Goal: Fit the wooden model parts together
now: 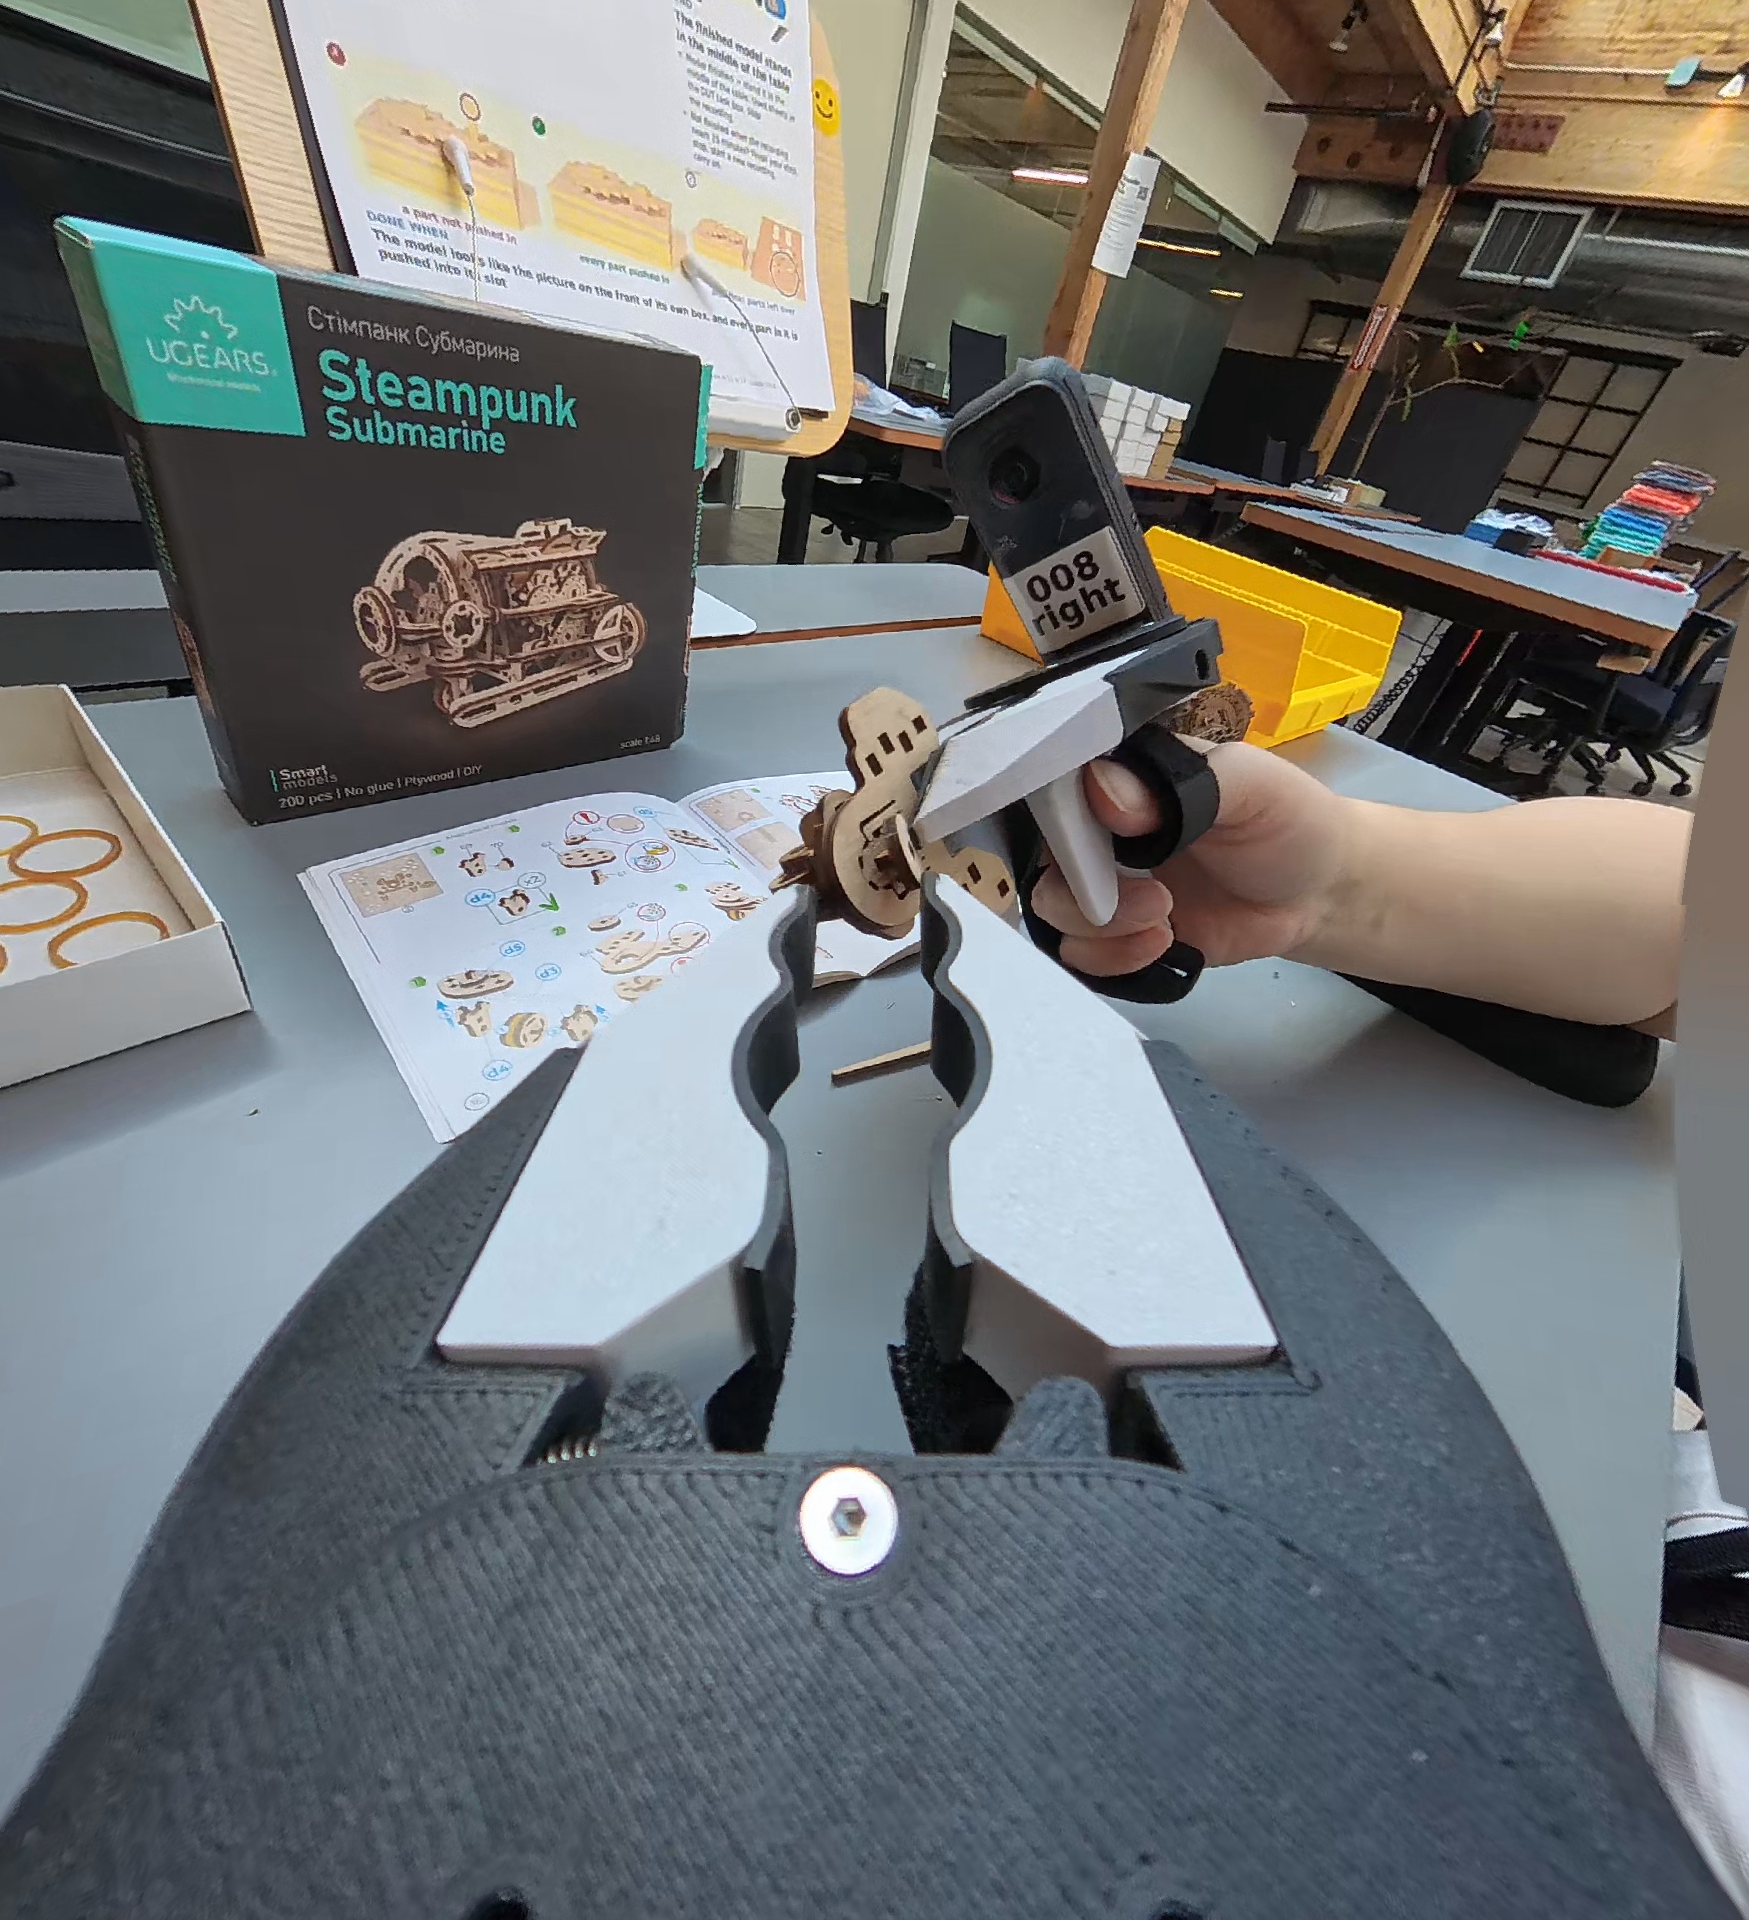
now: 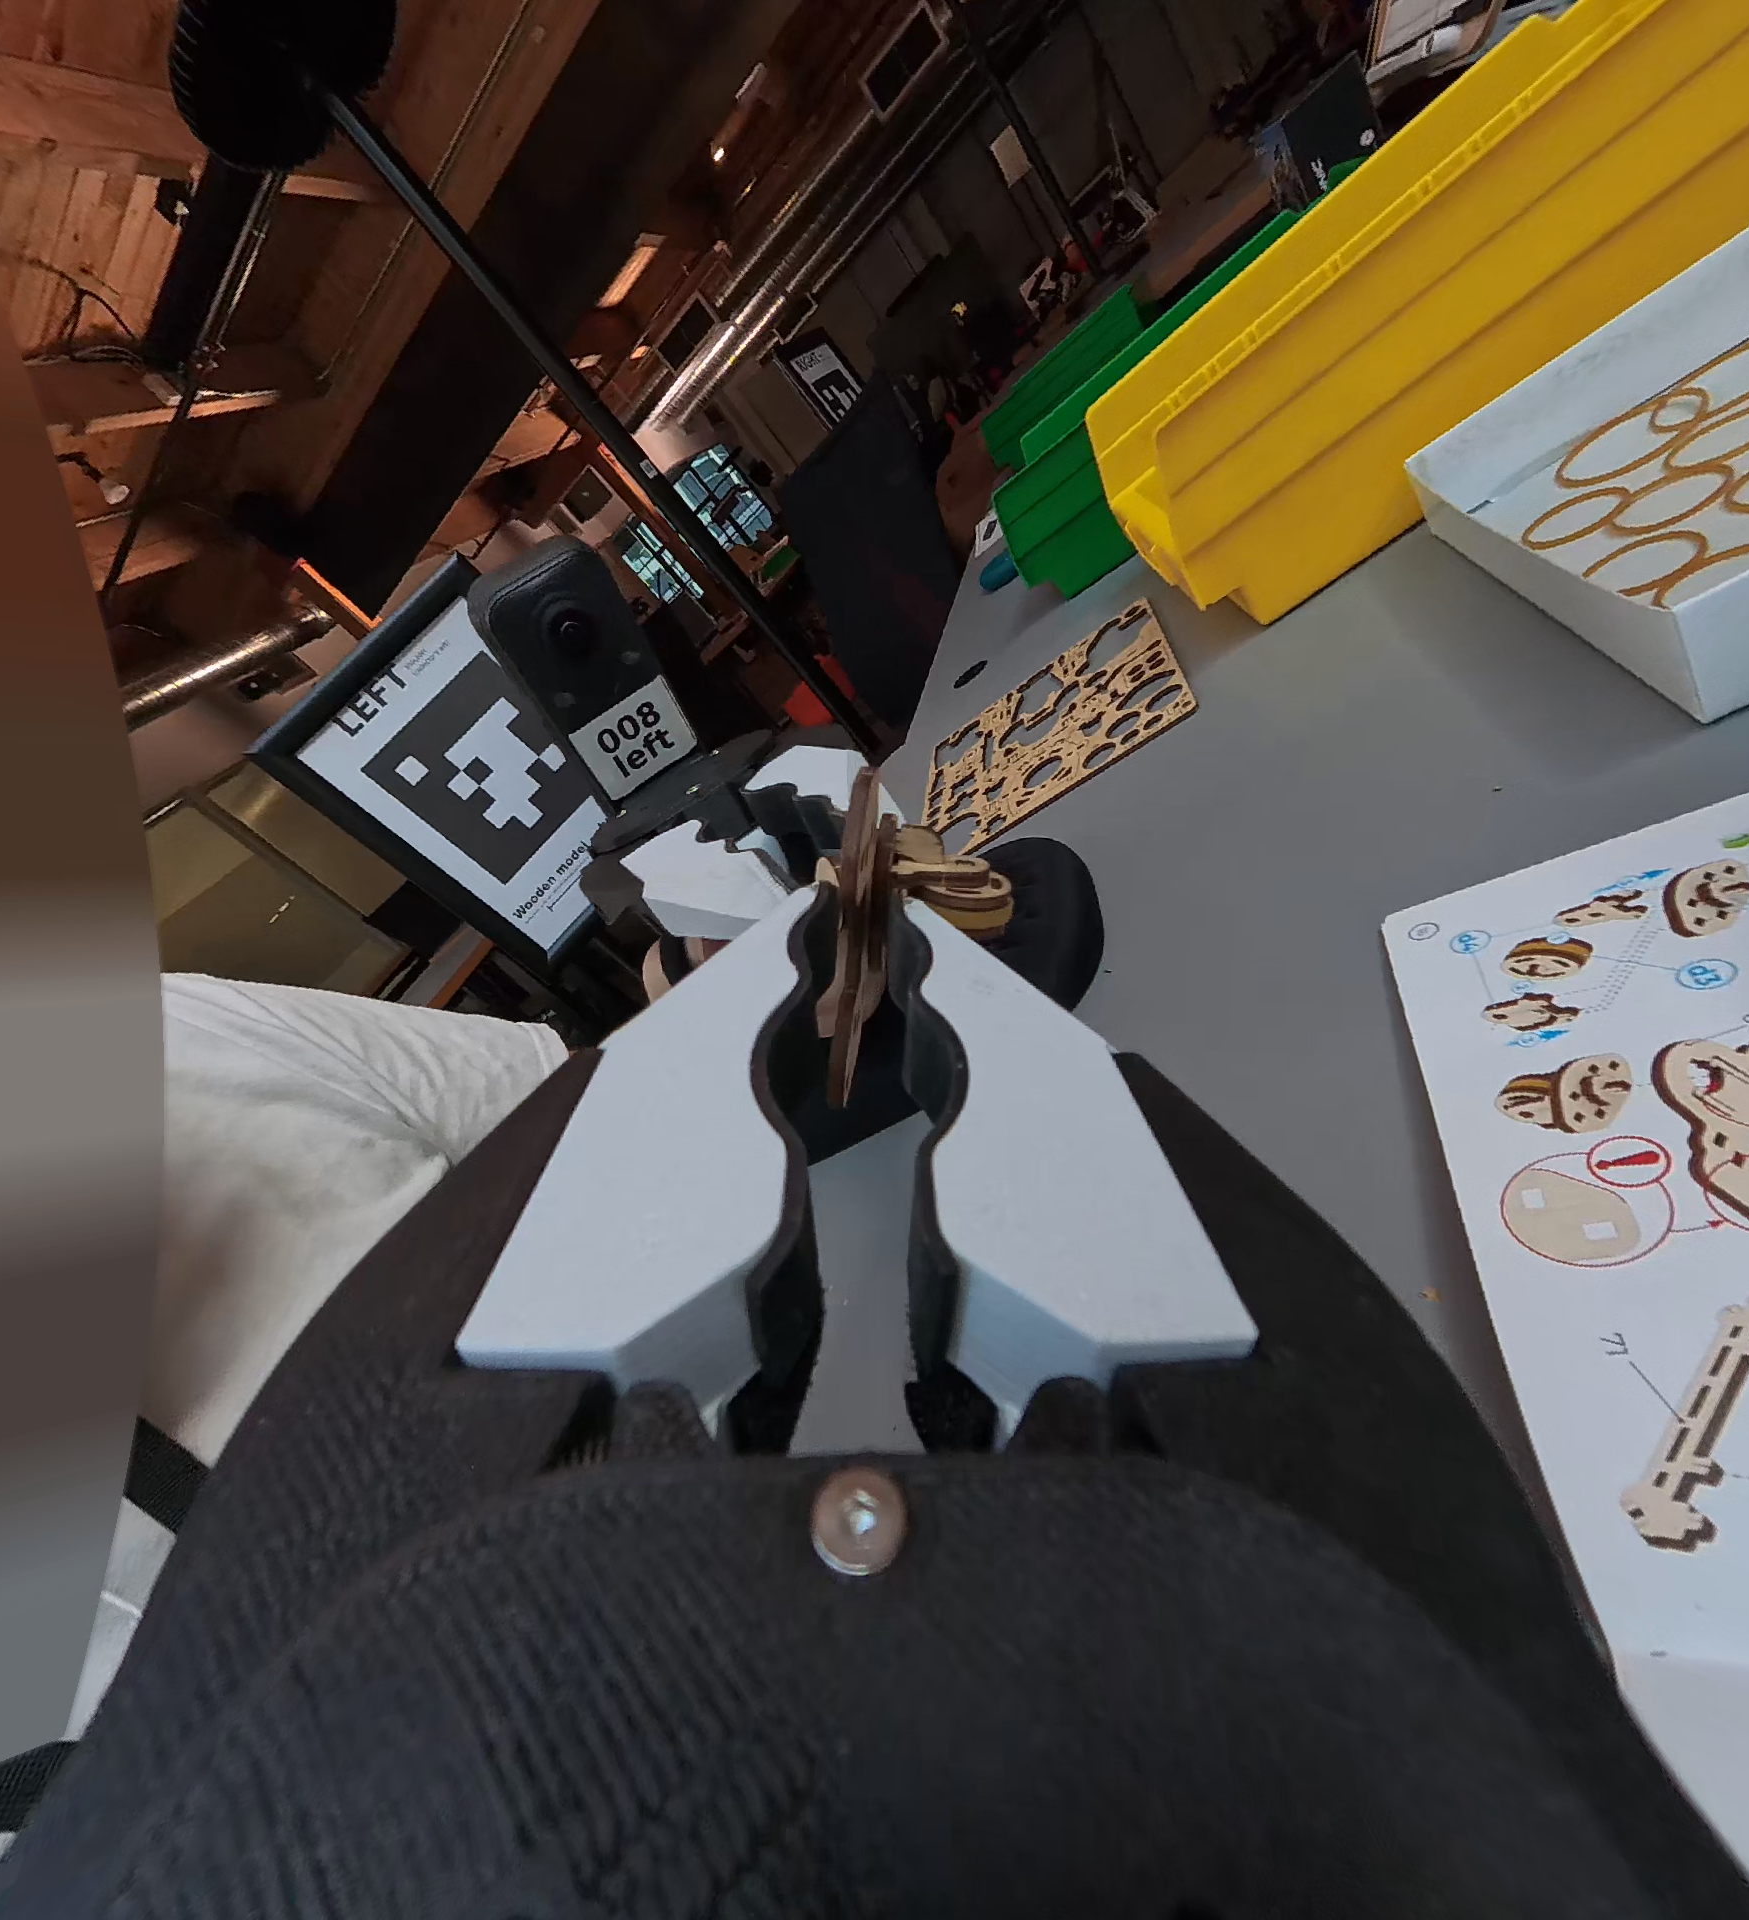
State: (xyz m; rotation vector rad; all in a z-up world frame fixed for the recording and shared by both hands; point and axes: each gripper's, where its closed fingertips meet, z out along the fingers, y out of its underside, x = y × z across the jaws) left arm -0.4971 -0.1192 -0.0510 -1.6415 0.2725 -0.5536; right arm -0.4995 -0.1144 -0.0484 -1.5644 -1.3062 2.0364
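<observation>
Both wrist cameras look close along their jaws, facing each other, sharing the wooden assembly.

Grey table underfoot of everything; at two o'clock, timber posts and ceiling beams, long desks, black office chairs, dim ducting overhead.

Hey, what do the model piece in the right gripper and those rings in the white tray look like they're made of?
Model piece: thin unfinished plywood, judging by its pale faces and dark, burnt-looking cut edges. Rings in the white tray: thin tan loops, probably rubber bands; can't confirm.
</observation>
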